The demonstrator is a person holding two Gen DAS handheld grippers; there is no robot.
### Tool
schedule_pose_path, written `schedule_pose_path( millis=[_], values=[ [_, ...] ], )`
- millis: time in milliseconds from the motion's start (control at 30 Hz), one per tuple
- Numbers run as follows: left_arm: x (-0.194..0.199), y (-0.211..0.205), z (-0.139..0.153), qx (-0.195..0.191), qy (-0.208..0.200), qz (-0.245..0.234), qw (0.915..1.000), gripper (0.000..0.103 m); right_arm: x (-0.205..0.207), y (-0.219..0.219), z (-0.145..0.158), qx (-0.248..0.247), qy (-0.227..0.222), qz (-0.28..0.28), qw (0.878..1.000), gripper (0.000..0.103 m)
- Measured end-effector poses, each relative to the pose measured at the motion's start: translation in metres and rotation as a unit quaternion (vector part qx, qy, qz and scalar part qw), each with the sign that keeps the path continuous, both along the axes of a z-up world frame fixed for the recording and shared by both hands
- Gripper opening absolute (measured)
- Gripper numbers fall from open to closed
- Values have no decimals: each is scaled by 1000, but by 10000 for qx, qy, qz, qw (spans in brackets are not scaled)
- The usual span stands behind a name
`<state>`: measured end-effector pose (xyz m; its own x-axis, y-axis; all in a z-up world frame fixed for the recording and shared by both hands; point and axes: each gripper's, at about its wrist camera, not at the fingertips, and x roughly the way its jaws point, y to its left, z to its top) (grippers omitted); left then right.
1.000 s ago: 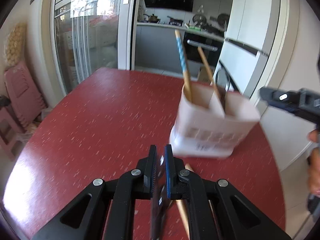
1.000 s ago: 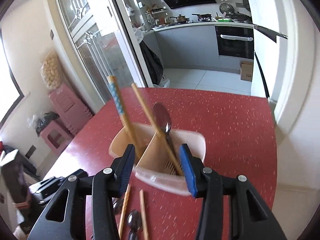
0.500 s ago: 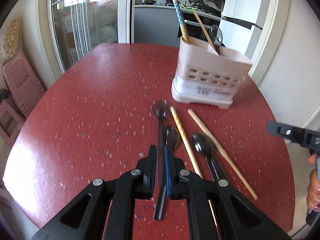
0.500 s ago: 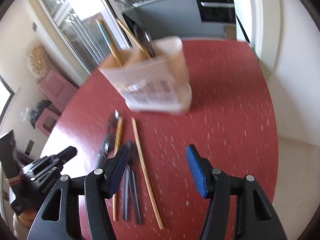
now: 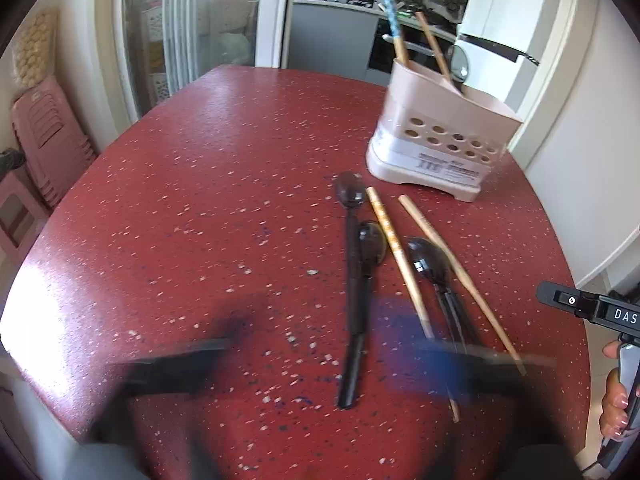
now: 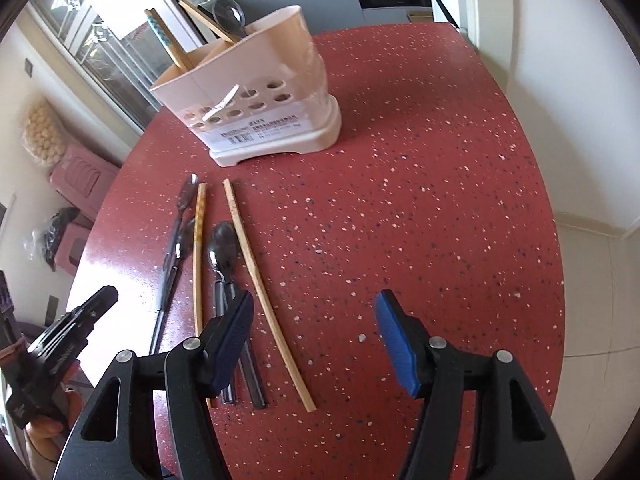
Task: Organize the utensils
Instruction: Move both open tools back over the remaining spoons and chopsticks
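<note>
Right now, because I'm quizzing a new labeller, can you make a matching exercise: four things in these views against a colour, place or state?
Things:
1 utensil holder
2 blue-patterned chopstick
3 plain chopstick
4 table

Descriptions:
a red with pale specks
b lying flat on the tabletop
c beige, with round holes
d standing in the holder

Pairs: 1-c, 2-d, 3-b, 4-a

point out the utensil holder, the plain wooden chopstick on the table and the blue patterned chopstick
utensil holder (image 6: 276,128), right wrist view, labelled front wall
plain wooden chopstick (image 6: 256,276), right wrist view, middle of shaft
blue patterned chopstick (image 5: 391,14), left wrist view, blue upper end
</note>
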<state>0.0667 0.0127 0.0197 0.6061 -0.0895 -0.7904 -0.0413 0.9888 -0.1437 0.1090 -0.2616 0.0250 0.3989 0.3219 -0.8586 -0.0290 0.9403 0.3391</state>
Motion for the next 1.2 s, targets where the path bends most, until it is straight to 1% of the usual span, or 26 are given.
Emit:
schedule_pose_path(
  millis=[100,167,200,267,300,333,400,500,567,633,733,833,1000,1100,1200],
  values=[
    [0,3,0,44,-123,49,9999,103,1,1,-4,-35,50,-60,10000,68],
    [3,5,-2,141,-139,104,9997,103,1,1,-5,-84,33,-81,9999,74],
    [5,5,-4,218,-118,123,9996,103,1,2,-6,-123,22,-85,9999,79],
    [9,7,-8,389,-74,187,9990,103,1,5,-6,-190,-21,-99,9998,80],
    [11,8,-10,426,-54,186,9989,103,1,7,-6,-220,-75,-83,9997,83],
    [14,8,-13,442,-26,160,9989,103,1,9,-5,-252,-168,-59,9995,94],
    [23,11,-21,468,111,153,9987,103,0,14,-3,-275,-302,37,9992,103],
    [31,16,-35,407,340,144,9985,103,0,20,-3,-336,-316,198,9987,103],
    [36,19,-43,249,461,45,9986,103,3,25,-6,-373,-179,359,9985,103],
    [37,21,-47,196,473,56,9987,103,5,29,-9,-441,-20,459,9980,103],
    [42,27,-55,206,452,129,9987,103,10,27,-18,-472,260,364,9979,103],
    [50,37,-61,172,510,241,9983,103,11,22,-22,-380,359,277,9982,103],
    [50,41,-57,229,628,201,9976,103,8,20,-22,-524,387,390,9971,103],
    [58,37,-60,117,686,4,9976,103,7,21,-24,-628,411,513,9959,103],
    [61,24,-58,114,665,-147,9976,103,8,25,-24,-737,406,637,9944,103]
  ],
)
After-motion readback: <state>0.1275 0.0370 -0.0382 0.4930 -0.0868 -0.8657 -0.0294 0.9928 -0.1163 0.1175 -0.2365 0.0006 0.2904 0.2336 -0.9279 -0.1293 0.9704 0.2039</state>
